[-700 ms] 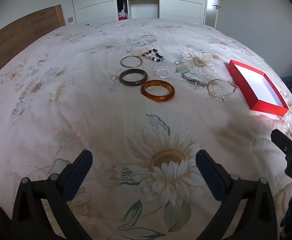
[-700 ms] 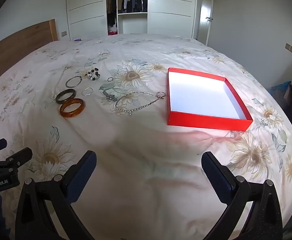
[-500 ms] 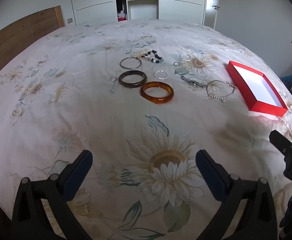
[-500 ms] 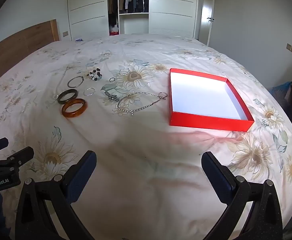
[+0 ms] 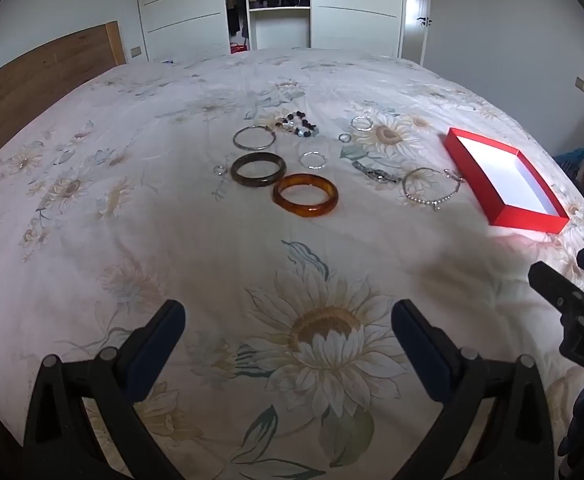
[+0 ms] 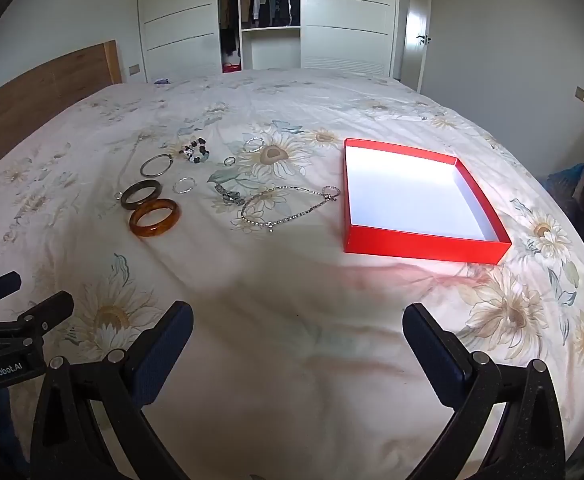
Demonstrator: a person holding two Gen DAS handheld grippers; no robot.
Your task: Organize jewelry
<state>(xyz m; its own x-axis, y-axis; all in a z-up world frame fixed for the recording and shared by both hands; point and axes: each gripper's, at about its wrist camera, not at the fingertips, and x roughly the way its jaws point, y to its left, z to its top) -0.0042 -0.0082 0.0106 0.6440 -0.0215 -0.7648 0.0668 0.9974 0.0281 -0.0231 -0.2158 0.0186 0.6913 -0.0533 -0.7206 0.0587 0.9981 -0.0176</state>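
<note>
Jewelry lies spread on a floral bedspread: an amber bangle (image 5: 305, 200) (image 6: 155, 217), a dark bangle (image 5: 258, 169) (image 6: 141, 193), a thin silver bangle (image 5: 254, 137) (image 6: 156, 165), a dark bead bracelet (image 5: 298, 124) (image 6: 196, 151), several small rings, and a silver chain necklace (image 5: 430, 188) (image 6: 288, 208). An empty red box (image 5: 504, 178) (image 6: 416, 196) with a white inside sits to the right. My left gripper (image 5: 288, 330) and right gripper (image 6: 298, 332) are both open and empty, held above the near part of the bed, well short of the jewelry.
A wooden headboard (image 5: 32, 76) runs along the left. A white wardrobe (image 6: 268, 16) with hanging clothes and a door (image 6: 416, 48) stand beyond the bed. The right gripper's side shows in the left wrist view (image 5: 572, 304); the left gripper's in the right wrist view (image 6: 8, 320).
Both views have tilted up and drawn back slightly, so the jewelry and box sit a little lower and farther. Both grippers stay open and empty.
</note>
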